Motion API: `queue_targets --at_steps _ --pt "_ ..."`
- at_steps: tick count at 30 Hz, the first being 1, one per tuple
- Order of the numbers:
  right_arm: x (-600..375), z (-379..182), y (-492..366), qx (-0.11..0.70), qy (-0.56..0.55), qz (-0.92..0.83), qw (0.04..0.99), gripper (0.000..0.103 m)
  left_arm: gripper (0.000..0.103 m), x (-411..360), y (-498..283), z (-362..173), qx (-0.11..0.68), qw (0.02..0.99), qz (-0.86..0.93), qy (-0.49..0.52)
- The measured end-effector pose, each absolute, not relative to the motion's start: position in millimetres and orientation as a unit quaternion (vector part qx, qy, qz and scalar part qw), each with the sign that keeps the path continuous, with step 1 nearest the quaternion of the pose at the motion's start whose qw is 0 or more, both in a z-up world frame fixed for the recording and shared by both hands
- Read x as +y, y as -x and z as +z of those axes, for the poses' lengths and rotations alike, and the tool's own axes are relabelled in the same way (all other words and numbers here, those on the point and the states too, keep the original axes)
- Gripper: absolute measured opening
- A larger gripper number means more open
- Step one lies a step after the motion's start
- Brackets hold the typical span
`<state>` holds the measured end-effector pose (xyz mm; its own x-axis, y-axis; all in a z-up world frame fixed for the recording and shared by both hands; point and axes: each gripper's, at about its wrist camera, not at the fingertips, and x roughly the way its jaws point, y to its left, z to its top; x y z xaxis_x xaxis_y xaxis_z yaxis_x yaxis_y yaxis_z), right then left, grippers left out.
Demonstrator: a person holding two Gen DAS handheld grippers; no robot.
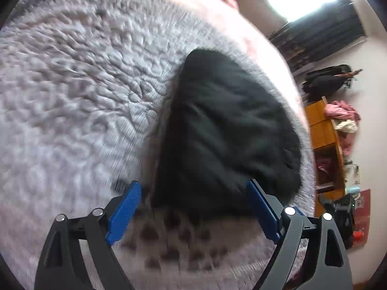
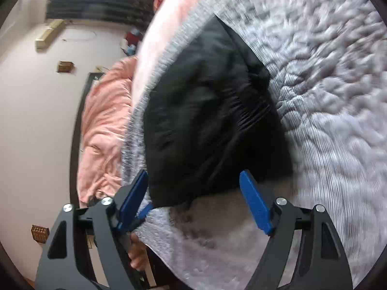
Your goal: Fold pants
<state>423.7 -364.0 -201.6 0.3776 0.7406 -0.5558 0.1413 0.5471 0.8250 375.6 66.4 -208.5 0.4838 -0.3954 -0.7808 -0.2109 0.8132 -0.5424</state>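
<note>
The black pants (image 1: 225, 133) lie folded into a compact bundle on a grey textured blanket (image 1: 79, 91), near the bed's edge. My left gripper (image 1: 193, 193) is open, its blue pads either side of the bundle's near end, holding nothing. In the right wrist view the same pants (image 2: 210, 111) lie on the blanket (image 2: 326, 96). My right gripper (image 2: 193, 183) is open too, above the bundle's near edge, empty. Both views are motion-blurred.
A pink sheet (image 2: 104, 125) hangs over the bed's side next to the dark bed frame. A wooden shelf (image 1: 326, 145) with clothes stands against the wall. A person's fingers (image 2: 137, 253) show below the left gripper's blue pad in the right wrist view.
</note>
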Motion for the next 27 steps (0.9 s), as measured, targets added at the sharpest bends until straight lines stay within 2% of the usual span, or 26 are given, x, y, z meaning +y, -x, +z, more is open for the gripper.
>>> queue_targets --at_steps 1,4,8,10,12,15,23,27 --pt "-366 -190 -410 0.507 -0.425 0.21 0.72 0.085 0.094 65 -359 -199 0.496 0.815 -0.055 0.294" --pt "-363 -142 -345 0.477 -0.37 0.2 0.772 0.087 0.098 47 -287 -153 0.463 0.861 -0.025 0.209" --pt "-343 -71 -238 0.42 -0.229 0.163 0.863 0.095 0.099 0 -183 -88 0.397 0.916 0.031 0.051" --pt "-335 -53 -193 0.405 -0.176 0.135 0.887 0.1 0.099 -16 -147 -63 0.368 0.927 0.071 0.004" --pt "-326 -41 -148 0.411 -0.116 0.079 0.901 0.1 0.099 -21 -115 -46 0.361 0.93 0.074 0.01" --pt "-322 -11 -100 0.405 -0.098 0.034 0.908 0.1 0.099 -22 -67 -16 0.366 0.927 0.064 0.055" --pt "-289 110 15 0.287 -0.015 0.052 0.956 0.1 0.099 -40 18 79 0.312 0.948 0.066 0.003" --pt "-282 118 34 0.277 -0.007 0.033 0.96 0.1 0.099 -51 42 89 0.299 0.952 0.061 0.004"
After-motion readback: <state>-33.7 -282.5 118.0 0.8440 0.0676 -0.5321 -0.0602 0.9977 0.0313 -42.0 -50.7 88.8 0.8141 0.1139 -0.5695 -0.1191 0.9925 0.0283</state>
